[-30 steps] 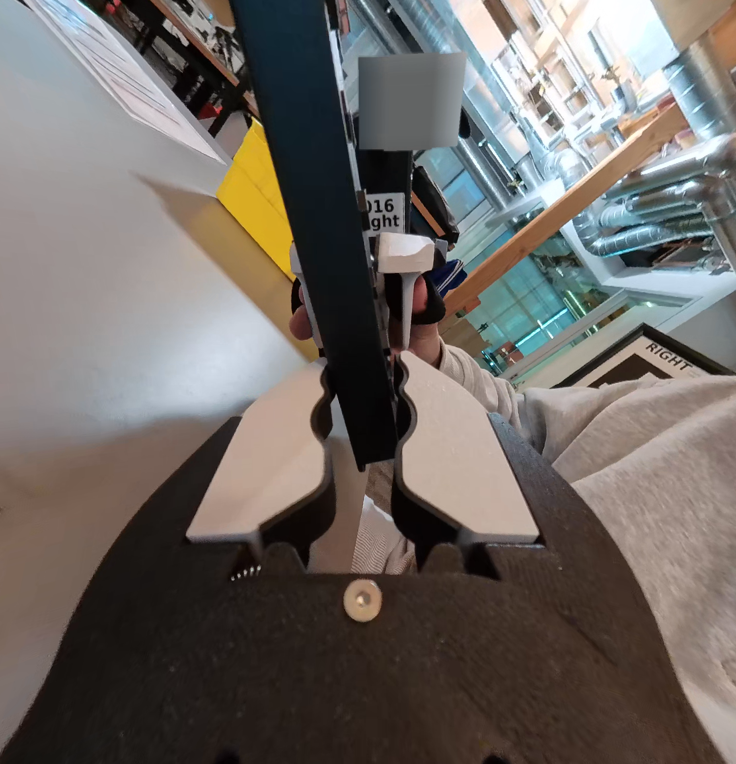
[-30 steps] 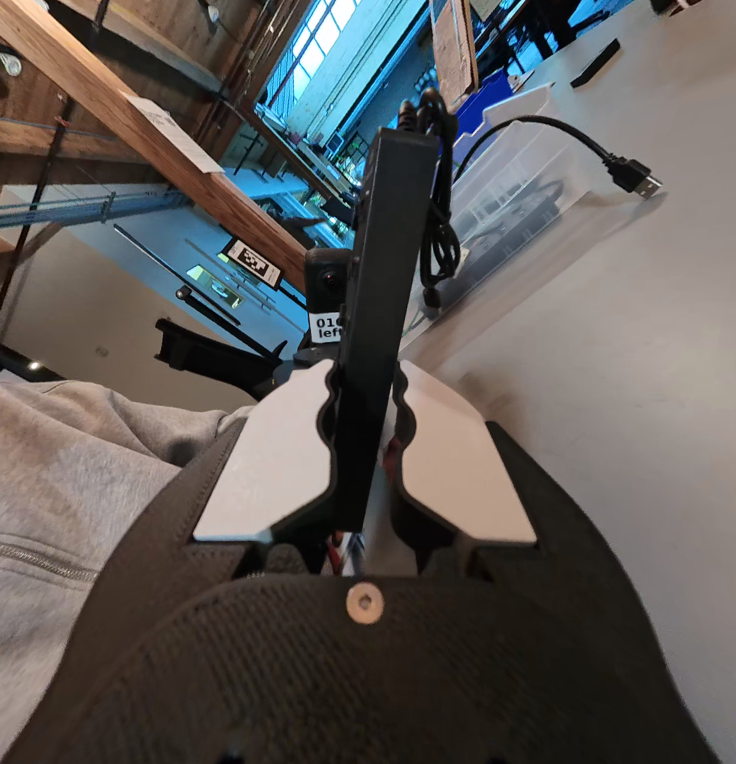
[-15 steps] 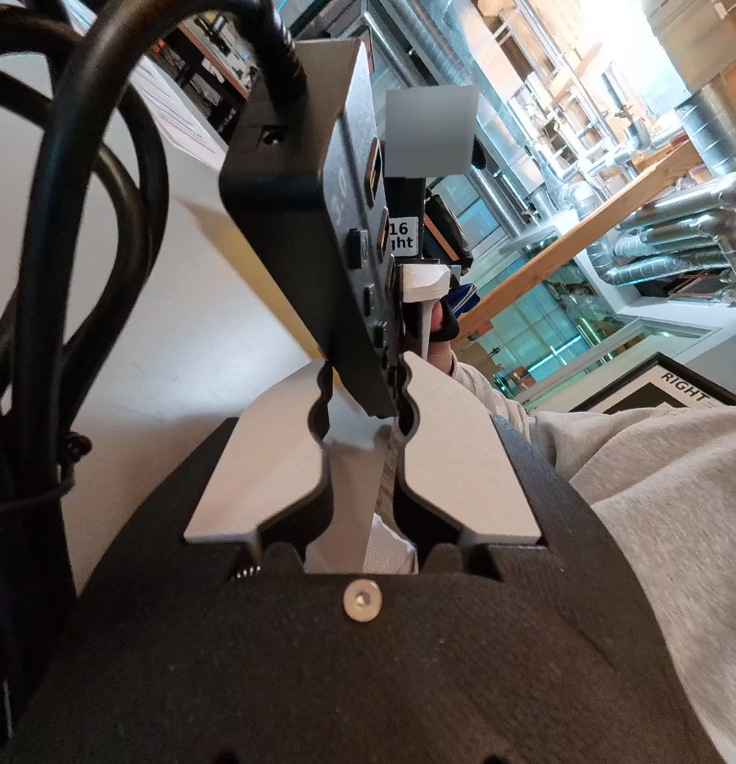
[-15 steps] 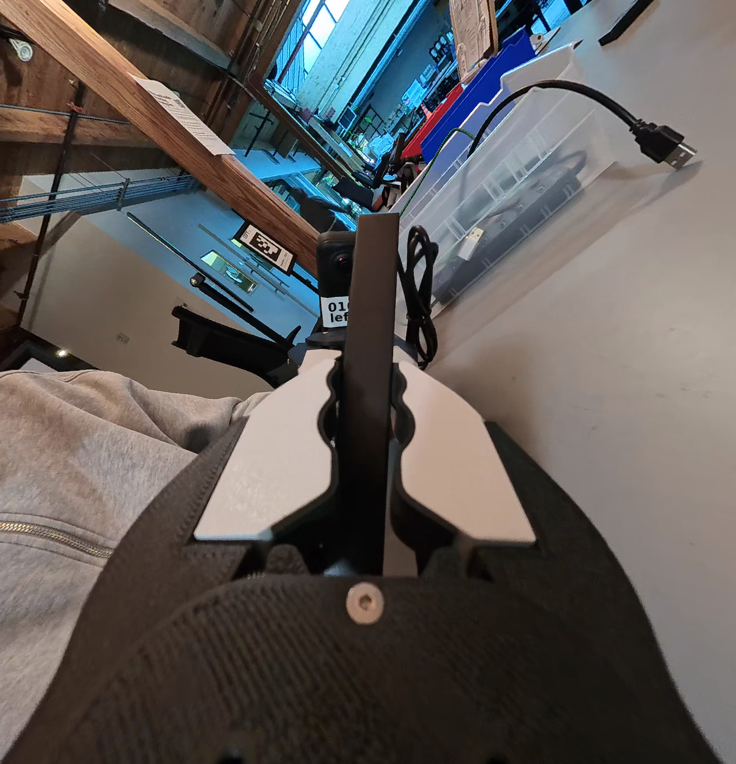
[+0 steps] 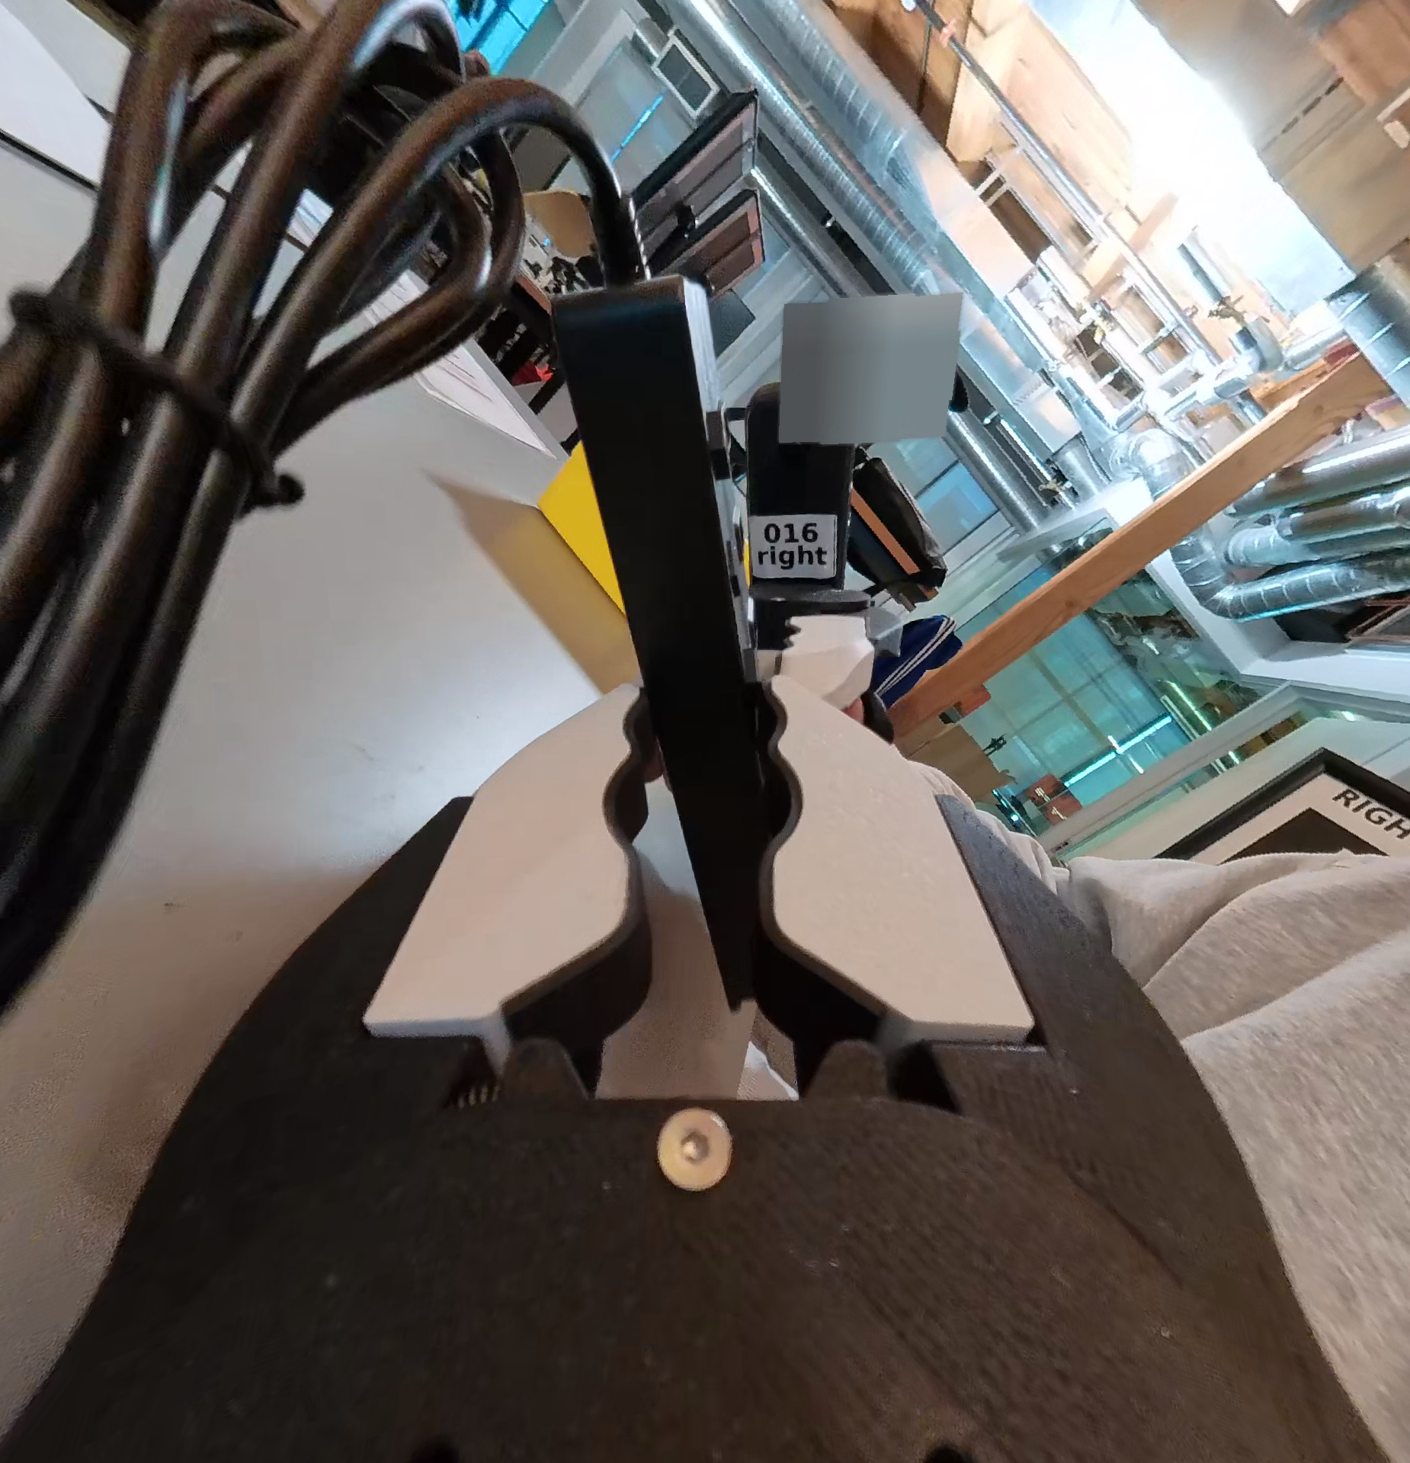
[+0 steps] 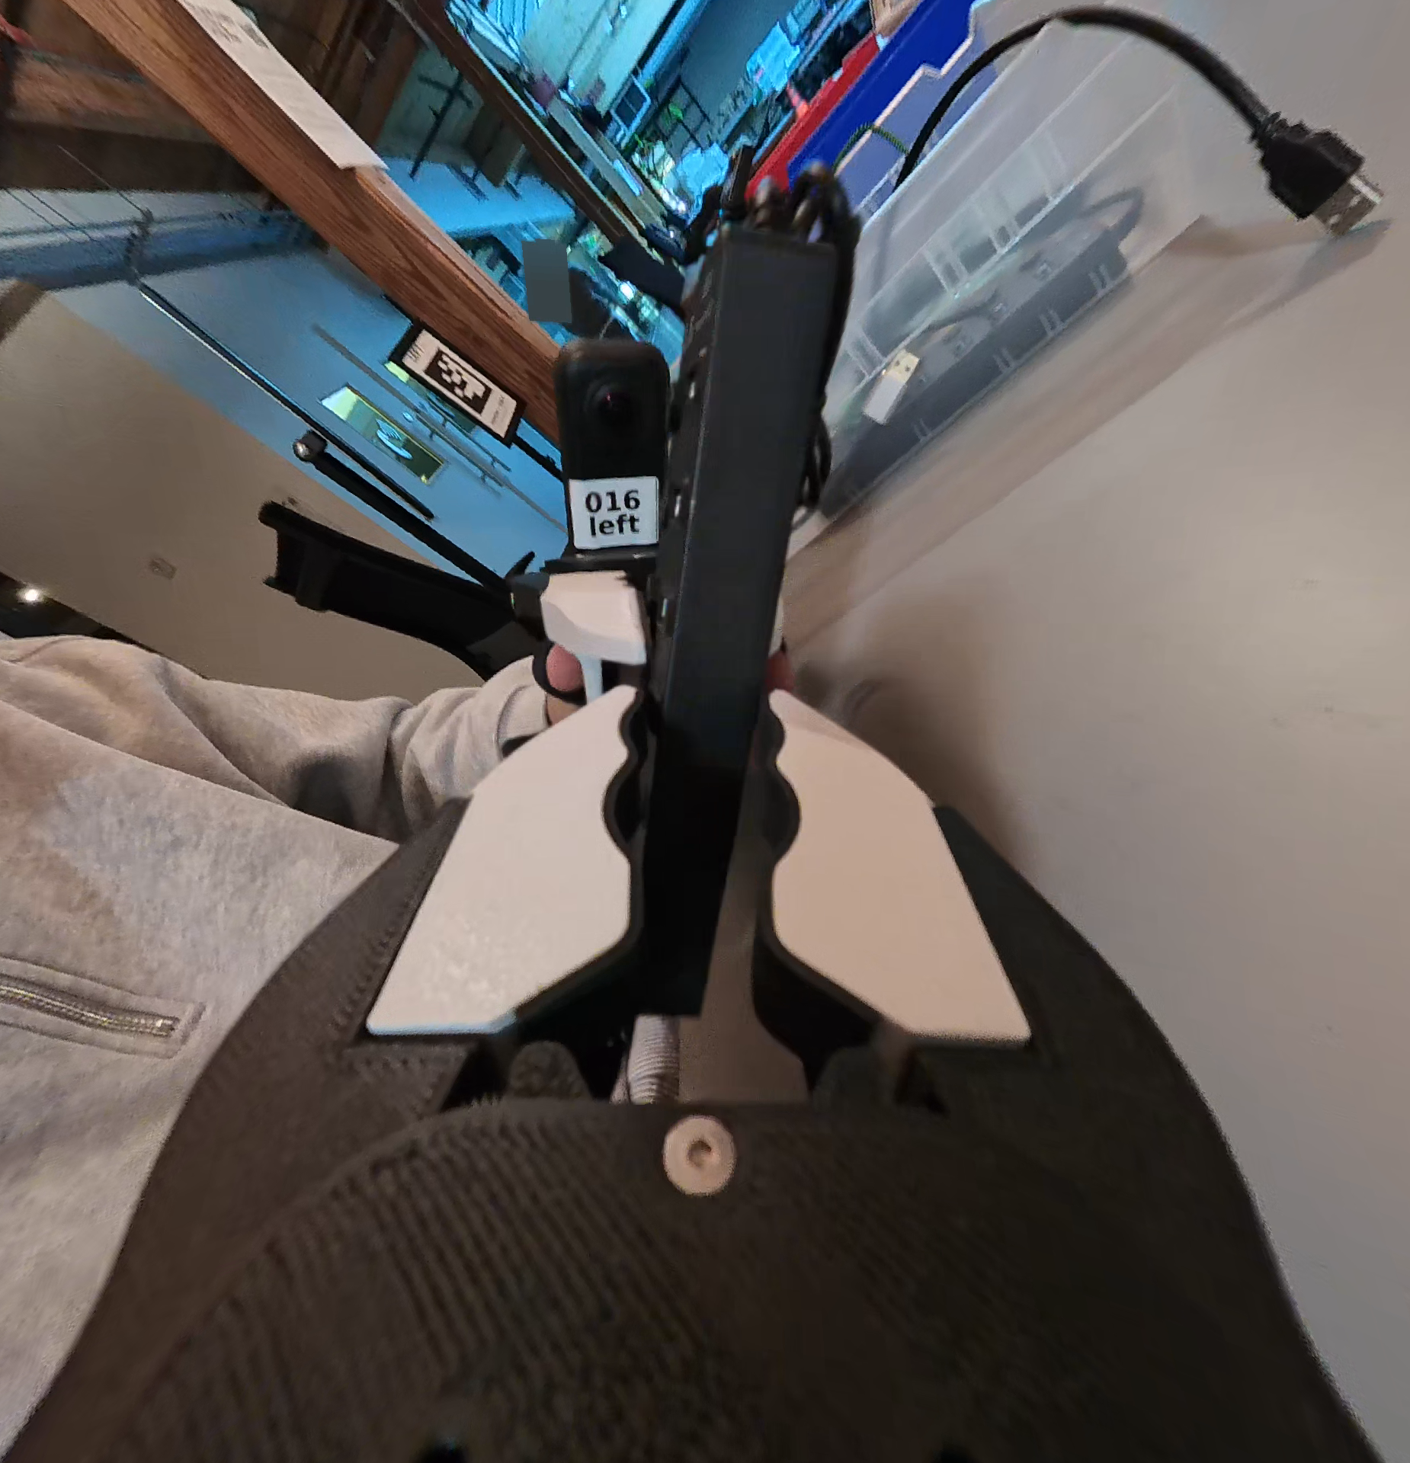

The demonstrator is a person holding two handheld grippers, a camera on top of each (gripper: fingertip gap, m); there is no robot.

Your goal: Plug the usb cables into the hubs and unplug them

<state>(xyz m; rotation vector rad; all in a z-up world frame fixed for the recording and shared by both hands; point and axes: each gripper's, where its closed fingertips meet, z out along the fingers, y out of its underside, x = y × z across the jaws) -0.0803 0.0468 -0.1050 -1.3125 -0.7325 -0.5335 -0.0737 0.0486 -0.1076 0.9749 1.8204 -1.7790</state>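
Both views show one long black USB hub (image 5: 670, 602) held in the air above the white bench (image 5: 306, 712), gripped from opposite ends.

Left gripper (image 5: 702, 712): its two white fingers (image 5: 520, 879) pinch the hub across its thin sides, at the near end. The hub runs away from the camera, tilted slightly left. A thick black cable (image 5: 155, 443) leaves the hub's far end, arches over to the left and hangs as a bundle of loops bound by a thin tie. The bundle is blurred at the frame edge.

Right gripper (image 6: 706, 720): its white fingers (image 6: 528, 879) likewise clamp the hub (image 6: 733, 554) across its narrow faces. Small ports or buttons appear along the hub's left face, though the angle is too oblique to tell which. The opposing gripper, with its camera and a white label, shows just behind the hub in each view.

Elsewhere on the bench: a clear plastic bin (image 6: 1026, 301) sits beside the hub's far end in the right wrist view. A second black cable (image 6: 1145, 71) arcs over the bin's rim, and its USB plug (image 6: 1319, 182) hangs free, connected to nothing. Inside the bin lie more cables, one with a pale plug. A yellow box (image 5: 583, 522) stands farther off in the left wrist view. A grey sleeve (image 6: 171, 792) fills the frame side.
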